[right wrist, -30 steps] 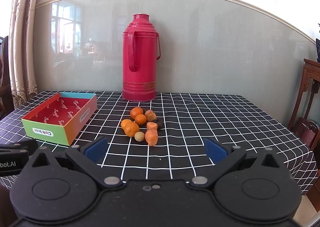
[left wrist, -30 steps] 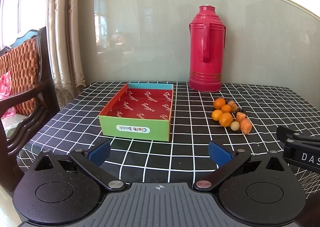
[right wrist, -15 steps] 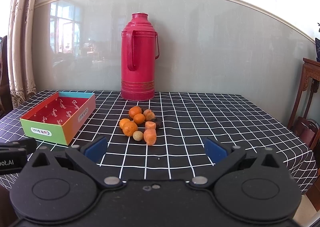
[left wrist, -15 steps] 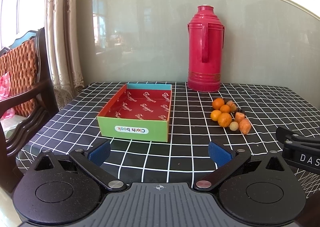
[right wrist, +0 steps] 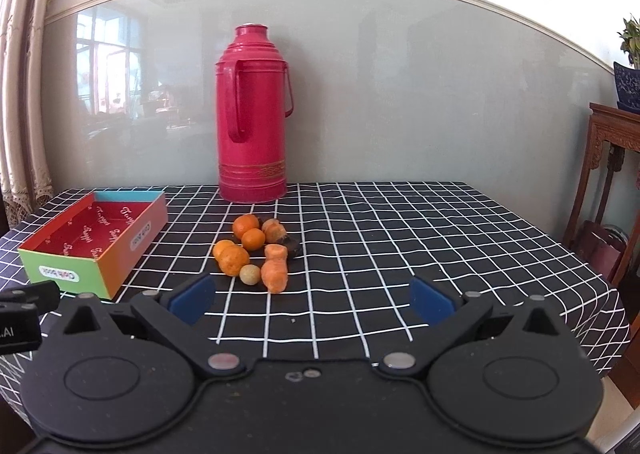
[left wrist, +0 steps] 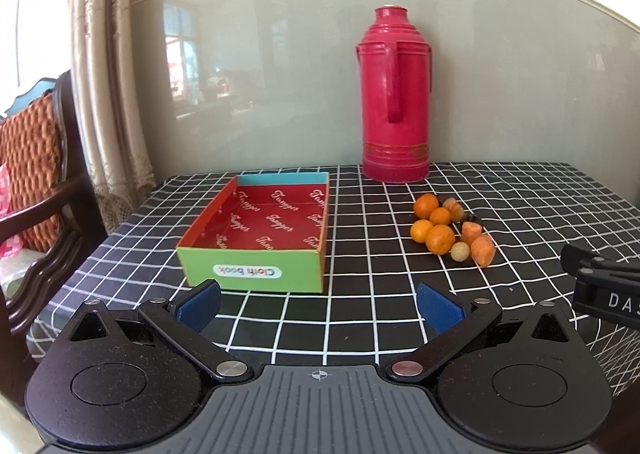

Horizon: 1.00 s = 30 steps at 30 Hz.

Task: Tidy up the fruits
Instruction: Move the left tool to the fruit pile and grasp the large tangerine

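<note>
Right wrist view: the fruits (right wrist: 252, 250) lie clustered on the table (right wrist: 400, 238) at eleven o'clock, near the released right claw (right wrist: 312, 300), likely nearer than the released left claw (left wrist: 320, 304). The box (right wrist: 96, 234) sits at ten o'clock.

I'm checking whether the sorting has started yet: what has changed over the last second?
Almost nothing. Both views have drifted slightly, so the grippers shifted a little, but nothing was picked up or released. The left gripper and right gripper stay open and empty. The fruit pile lies untouched on the checked tablecloth, the box remains empty, and the red thermos has not moved.
</note>
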Tool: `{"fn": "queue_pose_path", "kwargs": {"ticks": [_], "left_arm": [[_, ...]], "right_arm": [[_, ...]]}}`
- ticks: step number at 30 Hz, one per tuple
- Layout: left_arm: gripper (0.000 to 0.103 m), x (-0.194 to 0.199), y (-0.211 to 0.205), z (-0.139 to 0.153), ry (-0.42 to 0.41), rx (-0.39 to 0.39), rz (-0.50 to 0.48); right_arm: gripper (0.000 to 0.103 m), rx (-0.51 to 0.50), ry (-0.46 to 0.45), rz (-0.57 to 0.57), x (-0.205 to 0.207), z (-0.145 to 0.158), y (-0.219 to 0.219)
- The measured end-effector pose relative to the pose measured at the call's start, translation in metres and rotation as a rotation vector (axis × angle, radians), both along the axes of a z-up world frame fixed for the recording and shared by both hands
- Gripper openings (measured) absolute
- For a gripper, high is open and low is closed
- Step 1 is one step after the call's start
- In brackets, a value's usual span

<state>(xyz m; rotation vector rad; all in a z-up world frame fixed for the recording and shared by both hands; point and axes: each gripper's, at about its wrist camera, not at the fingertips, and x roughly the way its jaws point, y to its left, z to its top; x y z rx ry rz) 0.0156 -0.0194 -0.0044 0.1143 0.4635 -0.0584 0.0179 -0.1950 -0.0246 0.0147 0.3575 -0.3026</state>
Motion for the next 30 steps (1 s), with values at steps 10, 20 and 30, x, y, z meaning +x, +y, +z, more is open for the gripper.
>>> {"fn": "queue_pose_path", "kwargs": {"ticks": [10,20,30], "left_arm": [[0.103,0.025,-0.032,-0.011,-0.004,0.058,-0.108],[0.103,0.088,-0.059,-0.028,0.044,-0.01,-0.159],[0.102,0.155,-0.091,-0.048,0.074,-0.083,-0.173]], "right_arm": [[0.098,0.042,-0.004,-0.097,0.012,-0.016,-0.037],[0.098,0.035,-0.08,-0.16,0.045,-0.024,-0.061],[0.098,0.009,-0.146,-0.216,0.055,-0.042,-0.07]]}}
